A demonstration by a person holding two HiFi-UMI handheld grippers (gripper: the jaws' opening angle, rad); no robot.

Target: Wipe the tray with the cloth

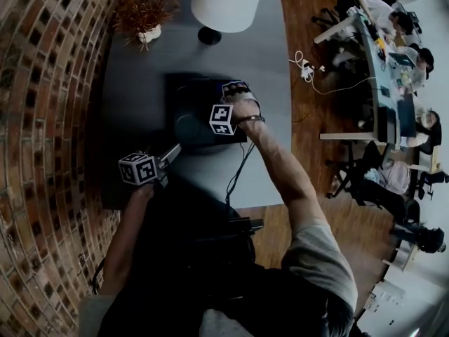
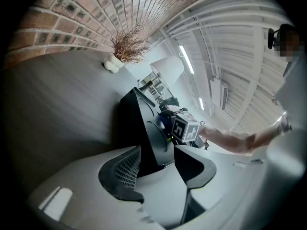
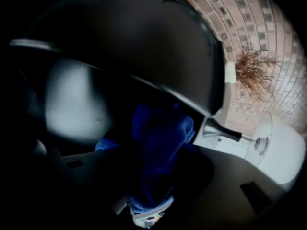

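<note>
The left gripper (image 2: pixel 158 169) has its jaws set fairly wide, clamped on the near rim of the glossy black rectangular tray (image 2: pixel 144 123). The right gripper (image 3: pixel 156 164) has its jaws clenched on a bunched blue terry cloth (image 3: pixel 163 128), which is pressed down inside the tray. A white-shaded lamp (image 1: pixel 226 2) and a dried plant in a white pot (image 1: pixel 144 16) stand beyond the tray on the grey counter (image 1: pixel 270 62).

Far end of my table (image 1: pixel 133 76): white lamp (image 1: pixel 226 4), dried plant (image 1: pixel 144 9) in white pot (image 1: pixel 149 35). Brick wall (image 1: pixel 42 118) L. People (image 1: pixel 393 20) at desks (image 1: pixel 382 83) R, wood floor (image 1: pixel 309 20).
</note>
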